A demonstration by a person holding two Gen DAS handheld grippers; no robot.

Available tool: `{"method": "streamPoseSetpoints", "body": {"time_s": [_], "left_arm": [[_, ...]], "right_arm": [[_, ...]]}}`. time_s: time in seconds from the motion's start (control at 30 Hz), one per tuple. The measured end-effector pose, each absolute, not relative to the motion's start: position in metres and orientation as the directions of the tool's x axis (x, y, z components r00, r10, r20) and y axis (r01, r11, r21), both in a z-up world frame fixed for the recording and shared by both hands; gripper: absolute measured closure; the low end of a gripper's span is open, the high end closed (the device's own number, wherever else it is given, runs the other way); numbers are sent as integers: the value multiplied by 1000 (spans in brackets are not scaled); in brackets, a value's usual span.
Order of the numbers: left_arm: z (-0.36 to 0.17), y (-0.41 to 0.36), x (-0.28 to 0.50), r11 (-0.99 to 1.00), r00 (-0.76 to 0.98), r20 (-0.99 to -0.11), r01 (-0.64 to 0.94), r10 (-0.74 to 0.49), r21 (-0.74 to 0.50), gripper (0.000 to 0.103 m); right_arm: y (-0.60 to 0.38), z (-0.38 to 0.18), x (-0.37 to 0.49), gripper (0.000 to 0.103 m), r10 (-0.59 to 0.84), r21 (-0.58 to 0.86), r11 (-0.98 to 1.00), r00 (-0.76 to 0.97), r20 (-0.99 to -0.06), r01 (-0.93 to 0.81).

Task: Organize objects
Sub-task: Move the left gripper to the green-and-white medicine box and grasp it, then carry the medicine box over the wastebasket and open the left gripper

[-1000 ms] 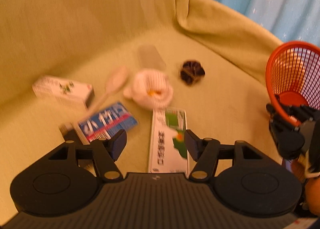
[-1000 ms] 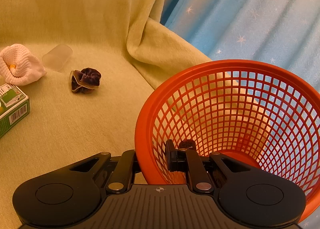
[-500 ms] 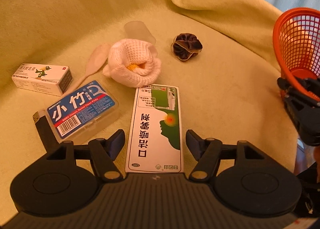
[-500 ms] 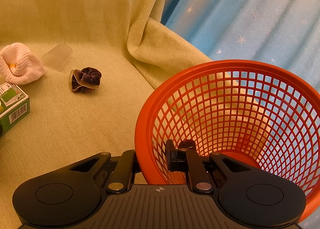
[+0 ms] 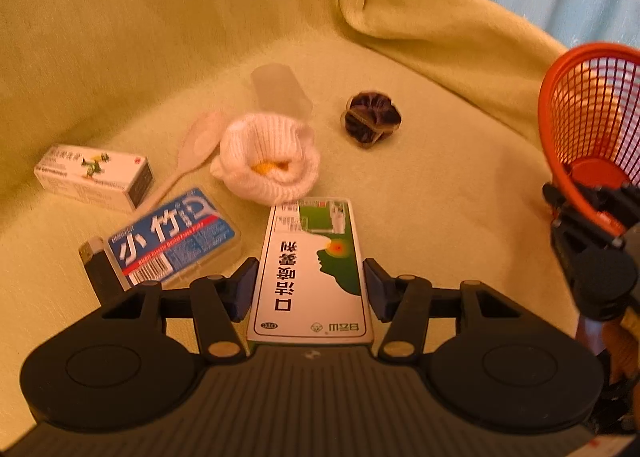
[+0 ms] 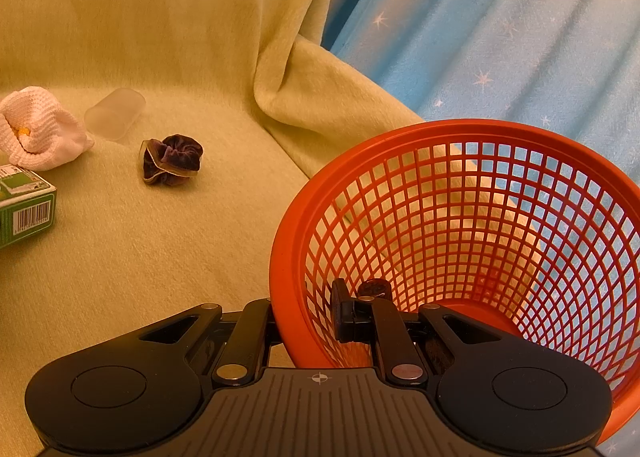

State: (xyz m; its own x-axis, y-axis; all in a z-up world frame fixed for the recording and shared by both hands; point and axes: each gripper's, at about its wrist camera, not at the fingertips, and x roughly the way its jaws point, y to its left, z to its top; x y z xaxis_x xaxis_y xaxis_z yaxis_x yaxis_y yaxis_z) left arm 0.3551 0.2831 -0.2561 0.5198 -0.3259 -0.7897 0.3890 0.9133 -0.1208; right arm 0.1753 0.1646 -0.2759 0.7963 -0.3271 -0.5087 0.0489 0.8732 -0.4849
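My left gripper (image 5: 310,283) has its jaws closed against both long sides of a green-and-white medicine box (image 5: 310,269) that lies on the yellow-green couch cover; the box also shows in the right wrist view (image 6: 24,207). My right gripper (image 6: 306,317) is shut on the rim of an orange mesh basket (image 6: 460,241), which is tilted and holds nothing I can see. The basket also shows at the right edge of the left wrist view (image 5: 588,109).
On the cover lie a white knitted piece (image 5: 268,163), a dark scrunchie (image 5: 370,117), a frosted clear cup (image 5: 280,91), a white plastic spoon (image 5: 192,155), a blue floss-pick case (image 5: 172,235), a white carton (image 5: 94,175) and a small black item (image 5: 96,269). Blue starred curtain (image 6: 500,37) hangs behind.
My left gripper moved forward over the green-and-white box and its jaws narrowed from wide open to pressing on the box's sides. The right gripper and basket have not moved.
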Motion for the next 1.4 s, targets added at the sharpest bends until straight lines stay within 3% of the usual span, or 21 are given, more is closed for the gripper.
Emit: {"method": "streamPoseSetpoints", "body": {"time_s": [0.9, 1.4], "left_arm": [[-196, 273, 370, 863, 533, -694, 422, -483, -277, 53], [-123, 185, 369, 676, 430, -559, 639, -709, -367, 53]], "right_arm": [[166, -276, 176, 94, -327, -486, 873, 796, -509, 48], [165, -276, 176, 95, -326, -483, 874, 797, -509, 49]]}}
